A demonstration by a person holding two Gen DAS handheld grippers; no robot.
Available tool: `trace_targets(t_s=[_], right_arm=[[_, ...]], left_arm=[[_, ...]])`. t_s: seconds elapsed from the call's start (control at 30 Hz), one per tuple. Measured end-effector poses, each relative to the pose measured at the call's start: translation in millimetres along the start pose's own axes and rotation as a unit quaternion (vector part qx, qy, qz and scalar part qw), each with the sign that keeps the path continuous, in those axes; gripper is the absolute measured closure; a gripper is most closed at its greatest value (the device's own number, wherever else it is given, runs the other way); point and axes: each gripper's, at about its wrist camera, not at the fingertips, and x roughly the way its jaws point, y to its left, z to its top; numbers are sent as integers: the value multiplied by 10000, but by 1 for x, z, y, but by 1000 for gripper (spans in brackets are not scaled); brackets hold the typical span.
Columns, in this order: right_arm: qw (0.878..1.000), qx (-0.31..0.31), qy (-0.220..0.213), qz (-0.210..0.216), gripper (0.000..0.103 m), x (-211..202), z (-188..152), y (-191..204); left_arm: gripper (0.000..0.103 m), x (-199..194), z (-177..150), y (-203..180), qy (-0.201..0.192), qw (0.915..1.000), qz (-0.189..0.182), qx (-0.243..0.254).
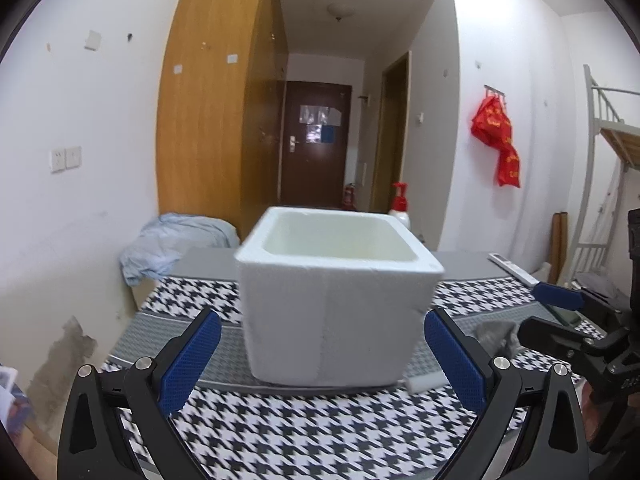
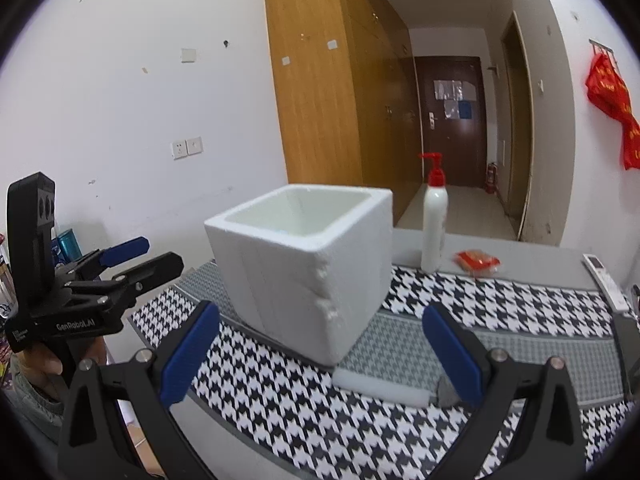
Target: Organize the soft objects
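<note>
An open-topped white foam box [image 1: 332,308] stands on the houndstooth tablecloth [image 1: 280,432]; its bottom is hidden from both views. My left gripper [image 1: 324,360] is open just in front of it, with nothing between its blue pads. In the right wrist view the foam box [image 2: 304,276] stands ahead of my open, empty right gripper [image 2: 320,356]. A white foam roll [image 2: 380,386] lies at the box's near right corner, and a crumpled grey cloth [image 2: 446,390] lies beside it. The same grey cloth [image 1: 496,332] and foam roll [image 1: 426,382] appear in the left wrist view.
A white pump bottle with a red top [image 2: 434,216], a red packet [image 2: 478,260] and a remote [image 2: 604,280] lie at the table's far right. A pale blue cloth heap [image 1: 168,244] is off the far left corner. The other gripper [image 1: 532,312] hovers at the right.
</note>
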Motion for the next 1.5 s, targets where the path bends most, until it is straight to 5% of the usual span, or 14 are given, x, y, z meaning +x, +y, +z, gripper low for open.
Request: trace_targets(t_s=[0.4,1.5], right_arm=[[9993,153,178,-277,0,-17,-37,-20],[9933,675,358,-863,0,-37,-66,-82]], left_arm=[[1,3,-26,-28,86,9994,-230,250],[1,47,-49,-96,736,9907,-953,640]])
